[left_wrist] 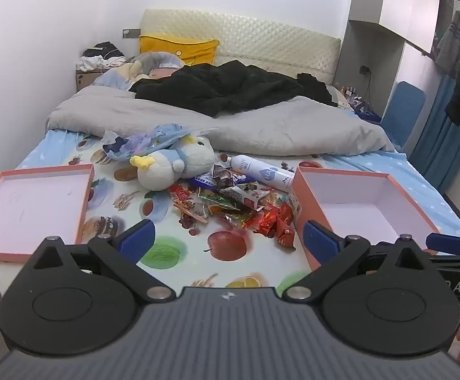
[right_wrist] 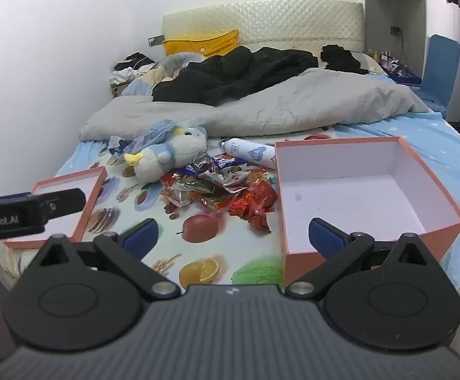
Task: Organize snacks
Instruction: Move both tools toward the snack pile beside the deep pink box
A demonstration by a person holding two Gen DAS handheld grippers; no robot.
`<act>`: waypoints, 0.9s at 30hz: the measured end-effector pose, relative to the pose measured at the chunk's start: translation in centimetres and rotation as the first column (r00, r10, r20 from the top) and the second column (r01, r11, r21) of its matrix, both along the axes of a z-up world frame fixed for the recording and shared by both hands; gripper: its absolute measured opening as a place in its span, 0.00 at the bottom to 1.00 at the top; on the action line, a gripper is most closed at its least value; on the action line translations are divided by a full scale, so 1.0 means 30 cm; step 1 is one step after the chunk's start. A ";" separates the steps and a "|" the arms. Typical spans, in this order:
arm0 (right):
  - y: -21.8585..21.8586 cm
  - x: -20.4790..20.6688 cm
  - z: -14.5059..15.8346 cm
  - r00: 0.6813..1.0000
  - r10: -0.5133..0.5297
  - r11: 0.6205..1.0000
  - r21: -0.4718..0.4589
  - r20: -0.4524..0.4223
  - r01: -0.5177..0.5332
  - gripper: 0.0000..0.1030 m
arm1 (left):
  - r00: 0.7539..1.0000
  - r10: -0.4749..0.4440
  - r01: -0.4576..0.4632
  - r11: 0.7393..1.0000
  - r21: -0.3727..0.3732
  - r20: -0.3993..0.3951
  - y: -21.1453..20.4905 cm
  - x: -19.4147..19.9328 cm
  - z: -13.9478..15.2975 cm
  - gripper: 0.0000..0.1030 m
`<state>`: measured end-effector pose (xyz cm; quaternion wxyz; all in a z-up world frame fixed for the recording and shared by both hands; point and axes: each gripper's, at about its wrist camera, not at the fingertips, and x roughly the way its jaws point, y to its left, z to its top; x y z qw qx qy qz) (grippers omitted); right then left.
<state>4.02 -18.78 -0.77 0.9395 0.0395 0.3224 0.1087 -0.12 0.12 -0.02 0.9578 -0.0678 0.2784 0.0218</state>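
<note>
A pile of wrapped snacks [left_wrist: 230,205] lies on the fruit-print sheet in the middle of the bed; it also shows in the right wrist view [right_wrist: 223,190]. An empty deep pink box [left_wrist: 363,209] [right_wrist: 356,196] stands to its right. A shallow pink lid [left_wrist: 33,205] [right_wrist: 68,202] lies to its left, also empty. My left gripper [left_wrist: 230,237] is open and empty, held short of the pile. My right gripper [right_wrist: 233,234] is open and empty, with its right finger over the box's near corner.
A plush toy [left_wrist: 173,164] and a white bottle [left_wrist: 261,171] lie just behind the snacks. A grey duvet [left_wrist: 198,120] and black clothes [left_wrist: 230,85] cover the far half of the bed. The left gripper's body [right_wrist: 24,212] shows at the left edge.
</note>
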 end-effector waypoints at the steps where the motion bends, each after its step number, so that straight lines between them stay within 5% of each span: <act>1: 0.001 0.000 -0.002 1.000 0.002 1.000 0.000 -0.003 -0.002 1.00 | 1.000 0.004 -0.004 1.000 -0.005 -0.001 0.002 -0.004 0.000 0.98; 13: 0.000 -0.031 0.000 1.000 -0.003 0.999 -0.041 -0.013 0.002 1.00 | 1.000 -0.008 0.007 0.999 -0.034 -0.030 0.015 0.015 -0.030 0.98; 27: -0.030 -0.062 0.001 1.000 0.031 0.999 0.013 0.004 -0.031 1.00 | 0.999 -0.024 0.023 0.999 -0.024 -0.033 0.006 0.008 -0.039 0.98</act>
